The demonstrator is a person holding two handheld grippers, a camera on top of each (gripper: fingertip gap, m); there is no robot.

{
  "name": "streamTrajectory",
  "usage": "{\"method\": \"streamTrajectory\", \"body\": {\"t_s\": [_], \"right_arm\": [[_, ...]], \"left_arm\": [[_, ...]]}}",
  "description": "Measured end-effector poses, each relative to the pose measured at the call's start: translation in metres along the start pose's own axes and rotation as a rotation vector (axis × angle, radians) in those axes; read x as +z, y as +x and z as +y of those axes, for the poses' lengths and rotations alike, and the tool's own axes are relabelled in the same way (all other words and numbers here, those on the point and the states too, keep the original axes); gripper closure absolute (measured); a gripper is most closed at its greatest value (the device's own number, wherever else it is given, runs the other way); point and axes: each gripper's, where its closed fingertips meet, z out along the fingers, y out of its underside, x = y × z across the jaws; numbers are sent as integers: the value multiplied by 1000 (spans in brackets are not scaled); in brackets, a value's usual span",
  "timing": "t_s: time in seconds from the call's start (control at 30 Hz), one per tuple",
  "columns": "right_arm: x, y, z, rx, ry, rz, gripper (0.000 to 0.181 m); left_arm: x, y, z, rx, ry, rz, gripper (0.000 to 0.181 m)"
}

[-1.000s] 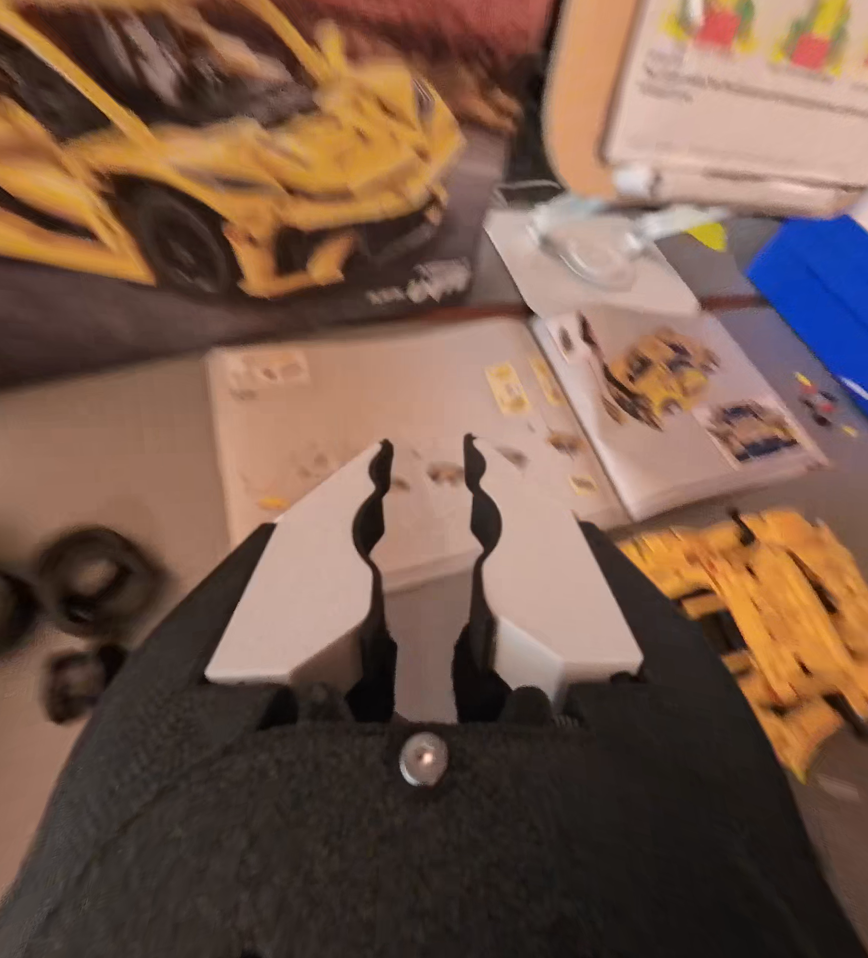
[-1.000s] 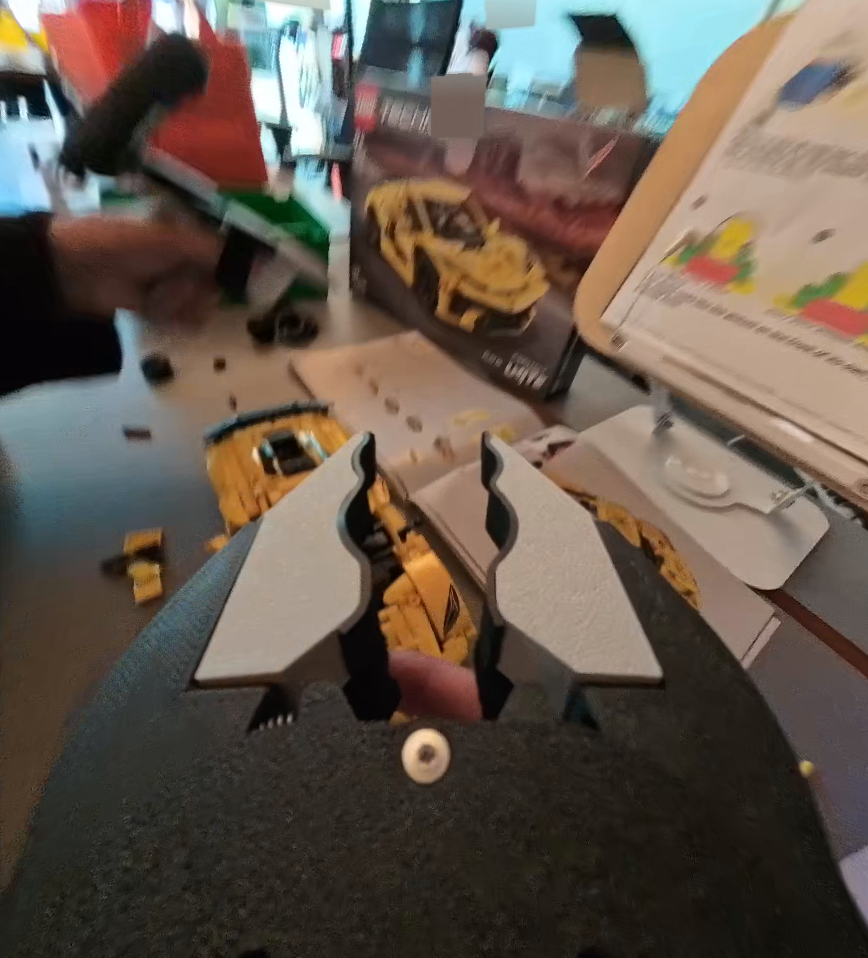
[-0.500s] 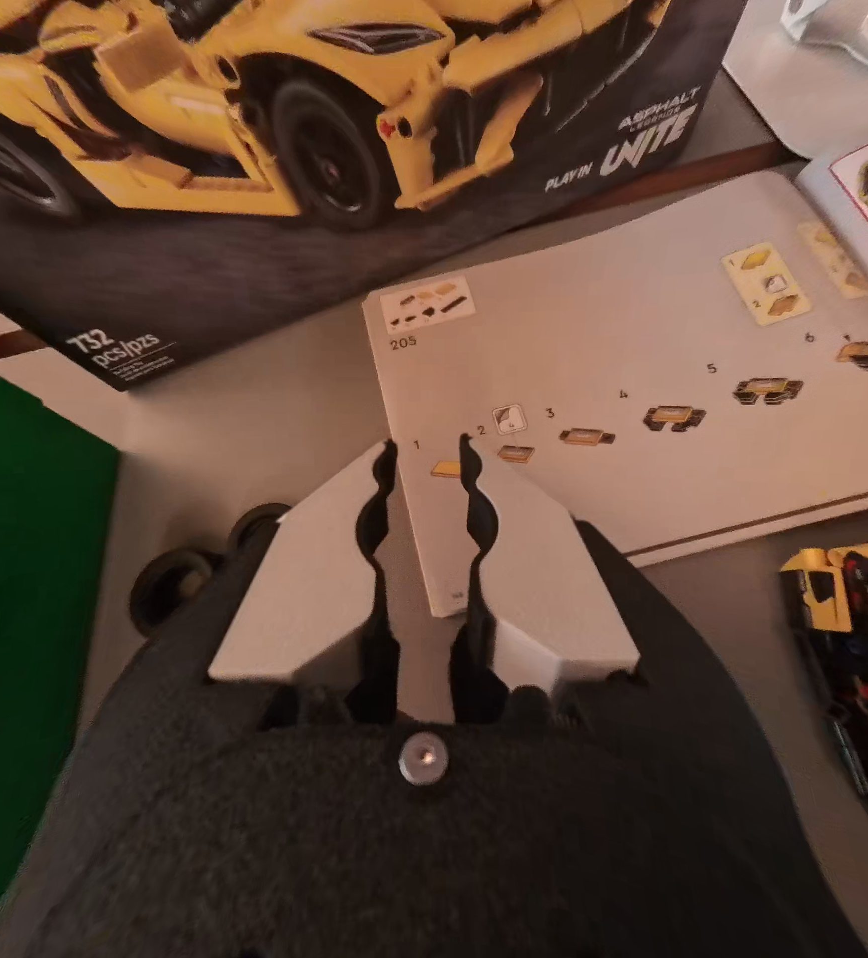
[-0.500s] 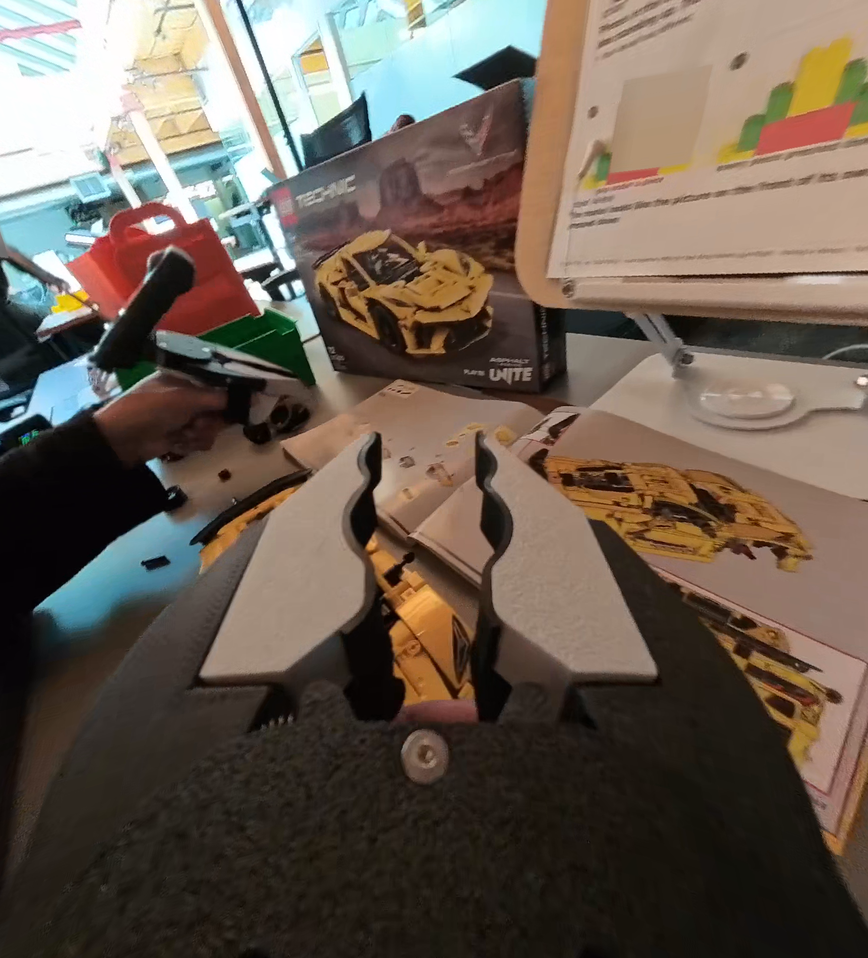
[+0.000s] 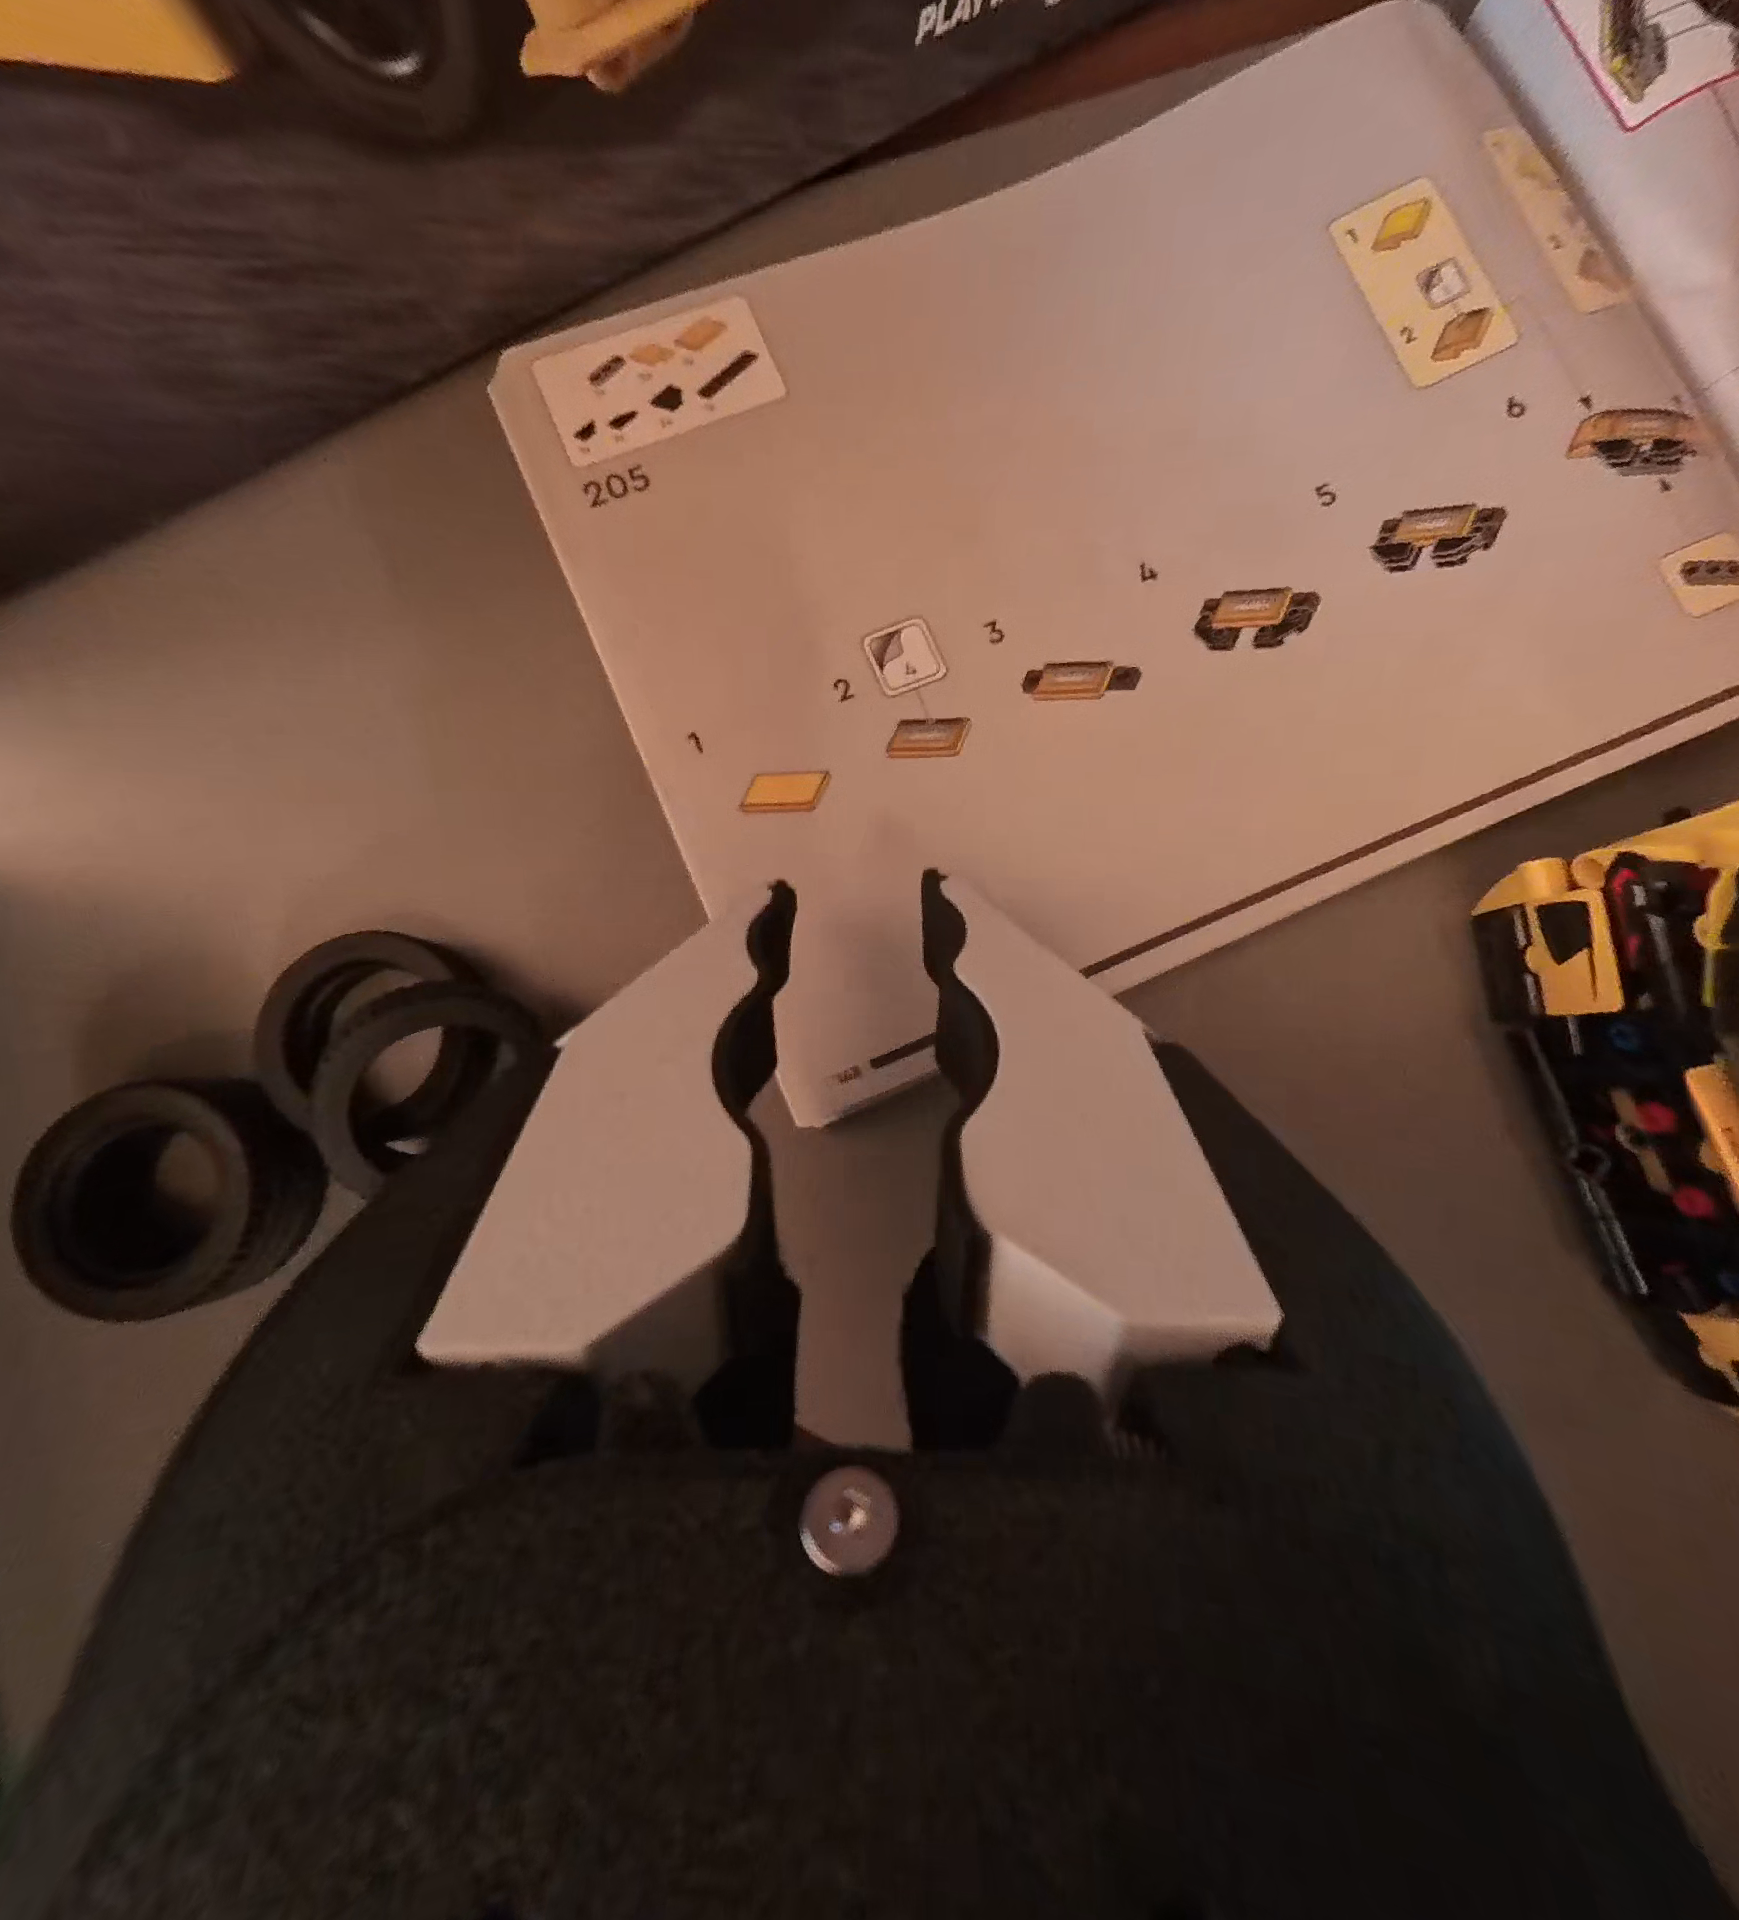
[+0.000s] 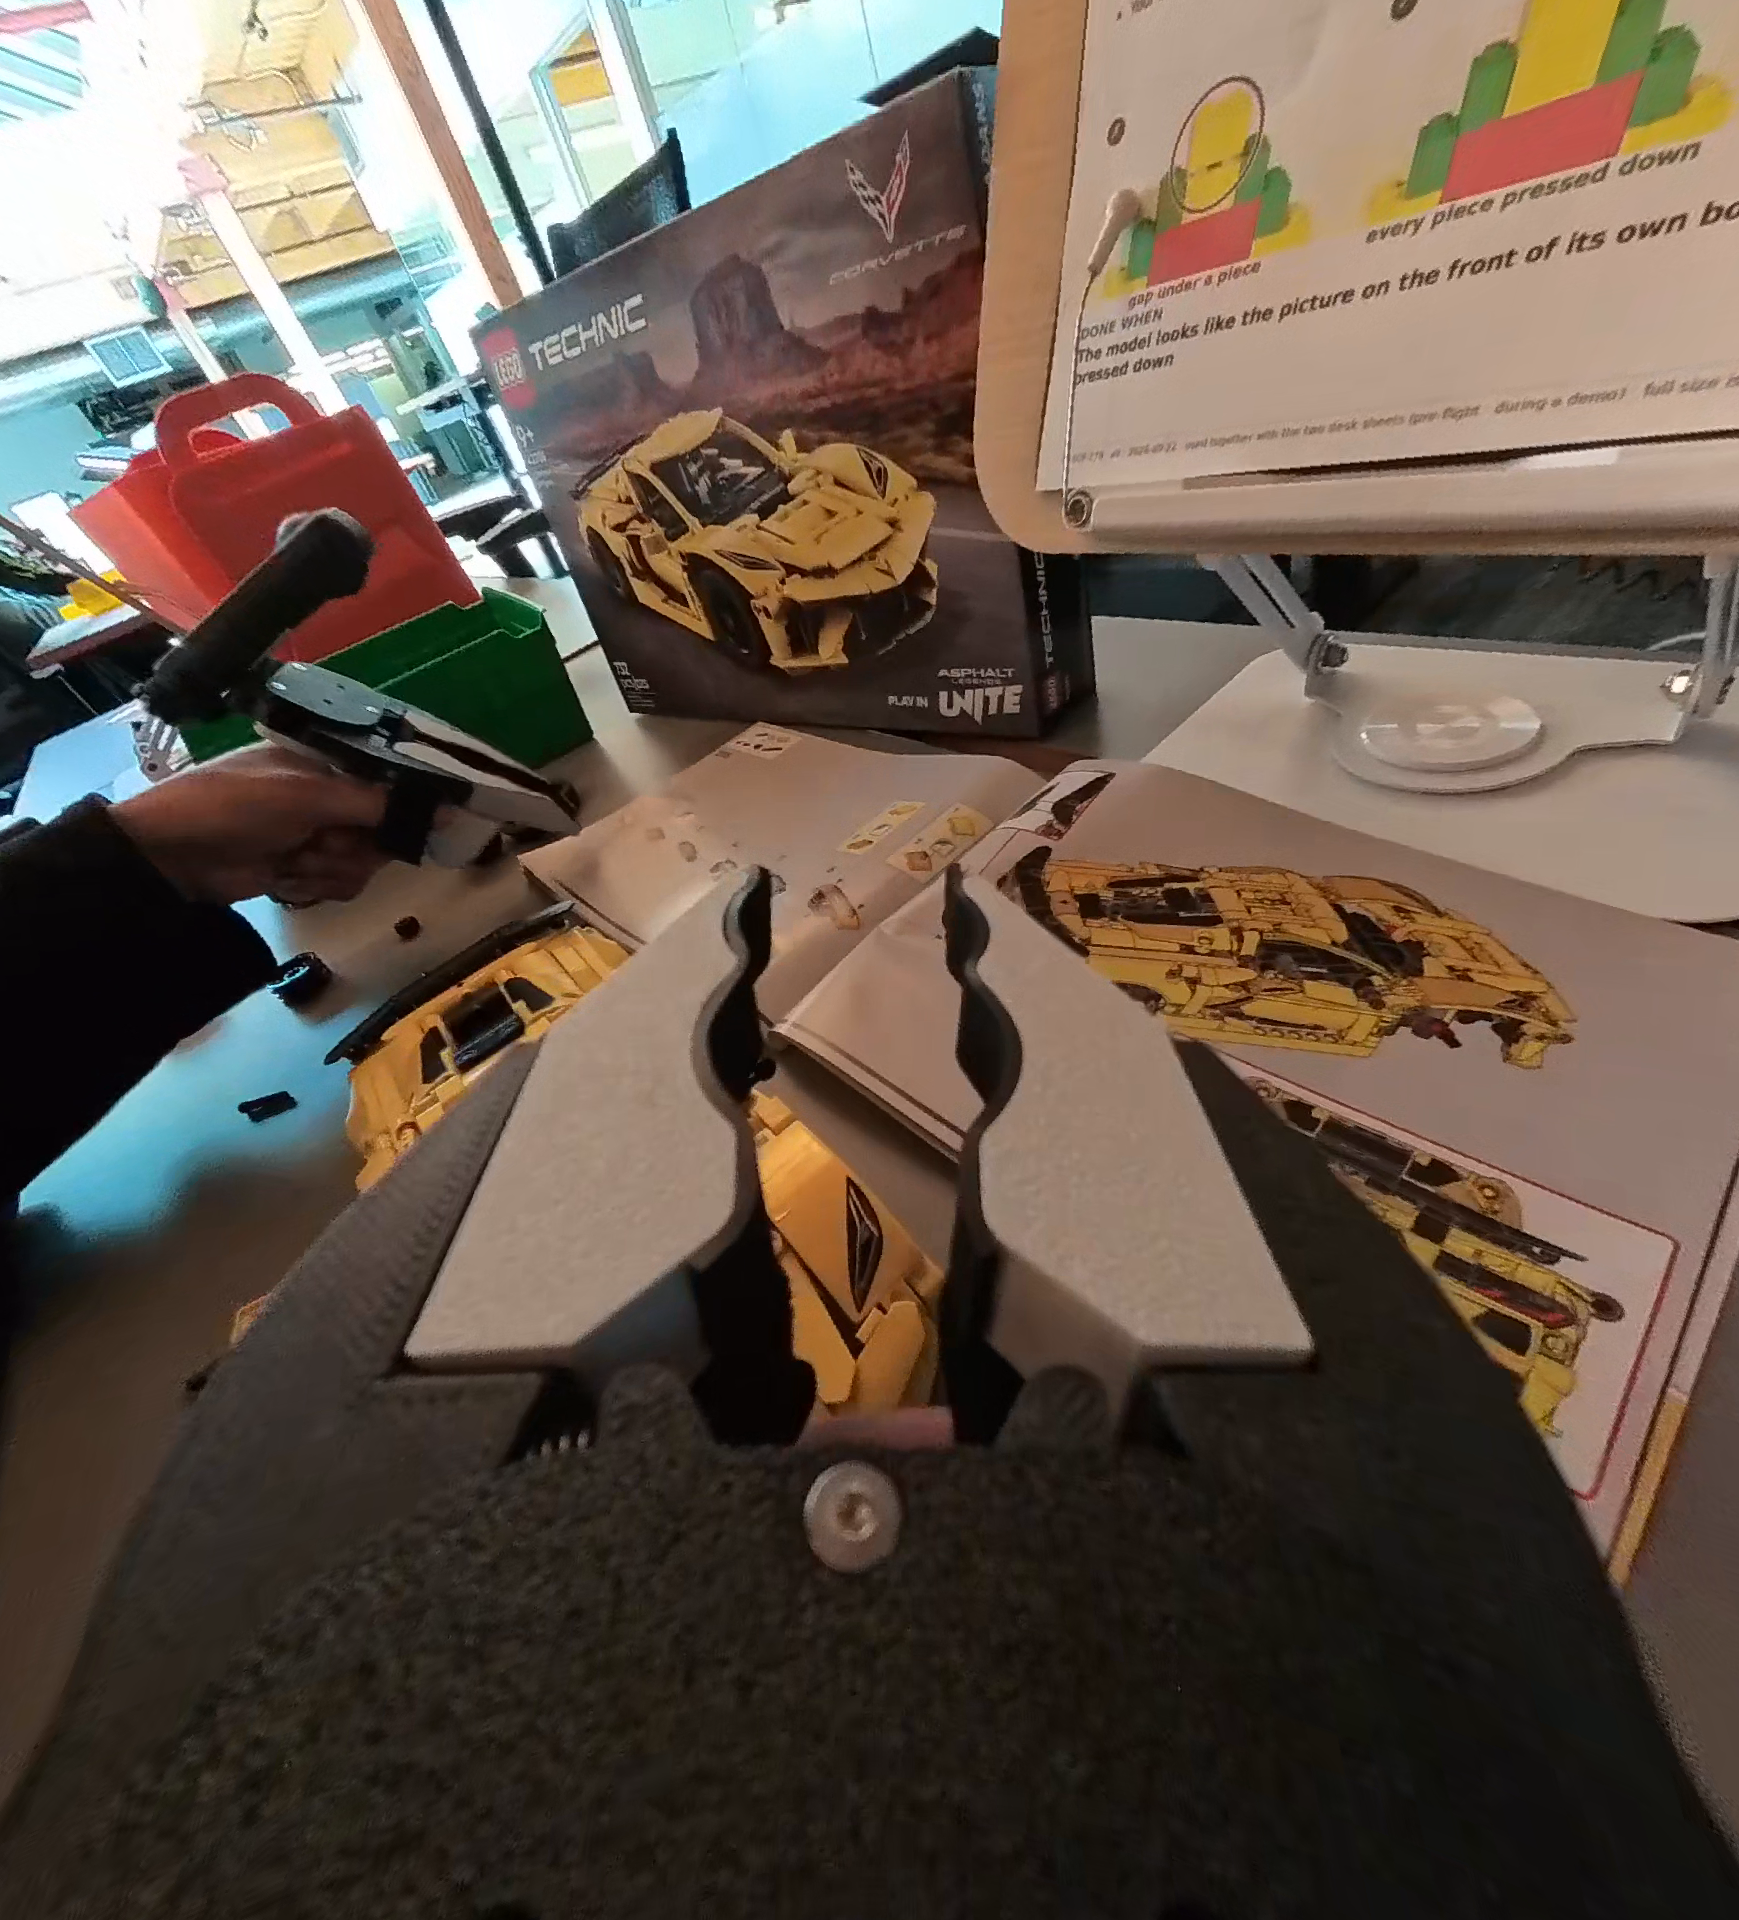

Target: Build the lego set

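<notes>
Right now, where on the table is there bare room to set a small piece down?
Bare table lies between the box, the booklet and the tires. Another patch sits between the booklet's lower edge and the car, right of the left gripper. It is crowded at the tires, and on the car's far side where loose bits lie.
</notes>
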Motion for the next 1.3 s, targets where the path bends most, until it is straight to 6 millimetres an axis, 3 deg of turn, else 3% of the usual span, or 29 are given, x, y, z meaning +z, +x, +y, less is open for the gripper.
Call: {"method": "streamTrajectory", "body": {"t_s": [0.13, 0.23, 0.3, 0.37, 0.43, 0.53, 0.6, 0.67, 0.77, 0.87, 1.07, 1.3], "right_arm": [[1, 2, 4, 9, -11, 2, 148], [0, -8, -4, 6, 5, -15, 148], [-3, -28, -6, 3, -21, -77, 142], [-10, -61, 6, -27, -103, -158, 139], [-18, -105, 29, -80, -187, -280, 138], [-24, -166, 84, -141, -360, -421, 138], [-20, -192, 129, -188, -523, -438, 143], [-13, -204, 166, -299, -649, -438, 148], [0, -204, 186, -417, -697, -376, 154], [4, -200, 188, -476, -692, -347, 155], [28, -226, 183, -416, -636, -405, 154], [41, -223, 203, -524, -749, -314, 146]], "left_arm": [[0, -1, -1, -5, 3, -4, 156], [-17, 0, -12, -4, 47, -26, 155], [-38, 15, -13, 9, 97, 2, 154], [-63, 47, -2, 58, 148, 81, 153], [-87, 96, 26, 134, 187, 236, 152], [-114, 164, 80, 194, 187, 459, 152], [-123, 196, 108, 185, 147, 555, 151], [-122, 215, 127, 175, 92, 594, 151], [-120, 228, 137, 163, 21, 629, 151], [-117, 229, 134, 169, 20, 617, 151], [-103, 233, 136, 212, 6, 571, 151], [-114, 211, 143, 177, 25, 543, 151]]}}
